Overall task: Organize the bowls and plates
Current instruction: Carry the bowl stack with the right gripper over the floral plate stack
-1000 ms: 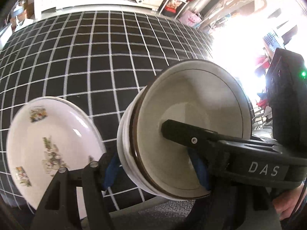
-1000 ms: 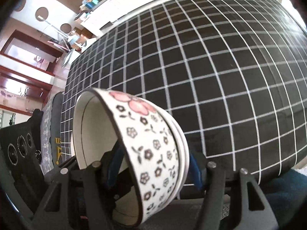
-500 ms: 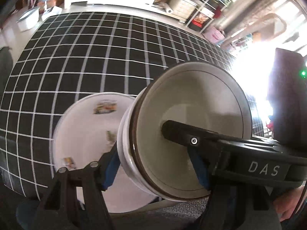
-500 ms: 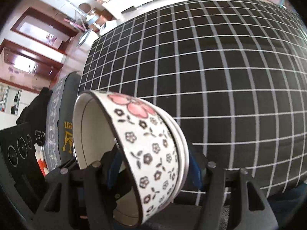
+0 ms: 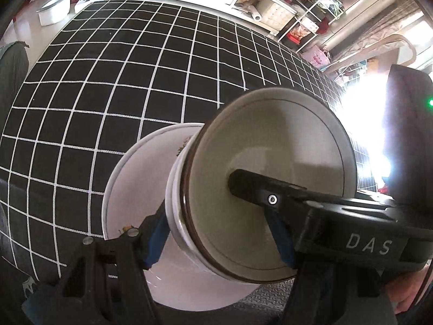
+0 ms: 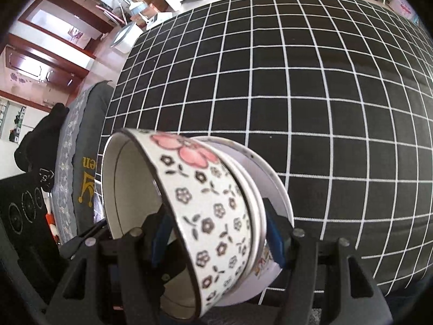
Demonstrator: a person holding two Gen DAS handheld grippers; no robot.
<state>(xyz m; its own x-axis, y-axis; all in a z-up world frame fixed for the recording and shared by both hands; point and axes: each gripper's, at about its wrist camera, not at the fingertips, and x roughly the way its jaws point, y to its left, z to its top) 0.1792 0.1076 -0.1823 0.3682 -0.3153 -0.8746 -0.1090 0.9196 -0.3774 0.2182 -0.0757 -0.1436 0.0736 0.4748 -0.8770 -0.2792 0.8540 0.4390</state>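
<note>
— Left hand-held gripper (image 5: pixel 219 241)?
— Clamped on a bowl (image 5: pixel 270 168) tipped on its side, mouth turned to the right. One blue pad against the foot, the other inside the white well. Dark rim all round.
— And under it?
— A white plate (image 5: pixel 135 189) with small pictures, flat on the tabletop (image 5: pixel 108 81) near the front edge. Black cloth with a white grid. Bowl over the plate; touching or not, hard to say.
— Right hand-held gripper (image 6: pixel 217 238)?
— Gripping a flowered bowl (image 6: pixel 205 216), also on its side, mouth turned to the left. One pad inside, one on the foot. Pink blossom on top, small dark flowers below. Plate just behind it.
— Same bowl in both views?
— Cannot tell.
</note>
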